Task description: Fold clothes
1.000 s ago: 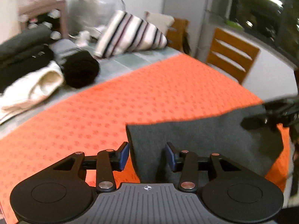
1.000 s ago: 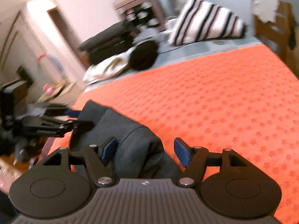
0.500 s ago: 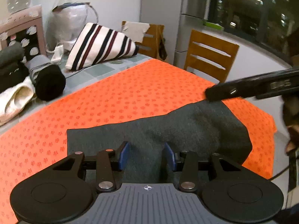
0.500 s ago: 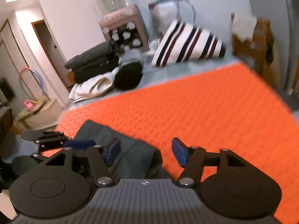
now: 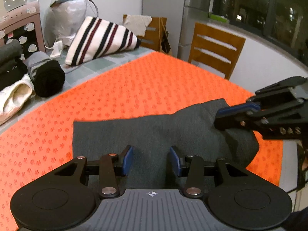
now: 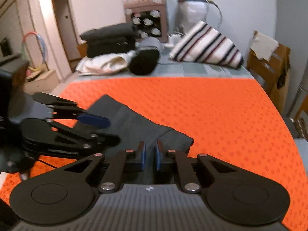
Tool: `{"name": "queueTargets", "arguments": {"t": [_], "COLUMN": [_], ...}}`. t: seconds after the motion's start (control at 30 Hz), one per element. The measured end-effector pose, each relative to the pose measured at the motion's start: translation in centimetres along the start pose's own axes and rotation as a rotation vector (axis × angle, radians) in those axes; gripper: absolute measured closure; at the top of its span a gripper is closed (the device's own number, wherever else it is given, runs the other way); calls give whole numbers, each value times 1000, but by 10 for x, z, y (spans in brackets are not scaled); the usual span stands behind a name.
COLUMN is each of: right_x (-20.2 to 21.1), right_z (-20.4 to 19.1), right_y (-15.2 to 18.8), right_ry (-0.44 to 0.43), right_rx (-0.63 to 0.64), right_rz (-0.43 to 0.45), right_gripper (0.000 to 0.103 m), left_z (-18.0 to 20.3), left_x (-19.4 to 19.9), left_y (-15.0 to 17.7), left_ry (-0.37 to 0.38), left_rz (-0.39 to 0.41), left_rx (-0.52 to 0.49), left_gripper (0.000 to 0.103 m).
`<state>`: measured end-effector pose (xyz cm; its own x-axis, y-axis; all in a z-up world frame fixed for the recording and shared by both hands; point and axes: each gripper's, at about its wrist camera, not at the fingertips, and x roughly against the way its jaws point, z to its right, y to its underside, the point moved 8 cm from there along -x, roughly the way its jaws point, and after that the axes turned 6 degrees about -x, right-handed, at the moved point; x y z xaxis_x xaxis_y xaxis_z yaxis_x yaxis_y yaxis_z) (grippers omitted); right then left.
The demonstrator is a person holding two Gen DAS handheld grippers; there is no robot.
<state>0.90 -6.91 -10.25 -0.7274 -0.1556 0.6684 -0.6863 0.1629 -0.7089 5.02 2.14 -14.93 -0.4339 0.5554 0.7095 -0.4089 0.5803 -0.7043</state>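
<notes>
While the dark grey knit garment lies on the orange patterned cloth, the right gripper is closing on its edge; the left gripper straddles it, jaws apart. Next, likely lift and fold.

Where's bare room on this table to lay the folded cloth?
The orange mat is bare between the grey cloth and the table's far strip, out to the edge by the chair. The far strip is crowded: striped pillow, black roll, white garment, dark stack. Both tongs crowd the near edge.
</notes>
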Motion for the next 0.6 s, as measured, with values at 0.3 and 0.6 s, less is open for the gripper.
{"name": "queueTargets", "arguments": {"t": [0.3, 0.6], "right_x": [-19, 8], "right_z": [27, 27], "right_y": [21, 6], "right_ry": [-21, -42], "right_rx": [-134, -237], "right_rz": [19, 53], "right_gripper": [91, 23], "left_z": [-4, -60], "left_x": [-9, 59], "left_y": [7, 20], "left_ry": [-11, -139], "left_rz": [-11, 162], "left_rx": [63, 323], "left_gripper": [55, 25]}}
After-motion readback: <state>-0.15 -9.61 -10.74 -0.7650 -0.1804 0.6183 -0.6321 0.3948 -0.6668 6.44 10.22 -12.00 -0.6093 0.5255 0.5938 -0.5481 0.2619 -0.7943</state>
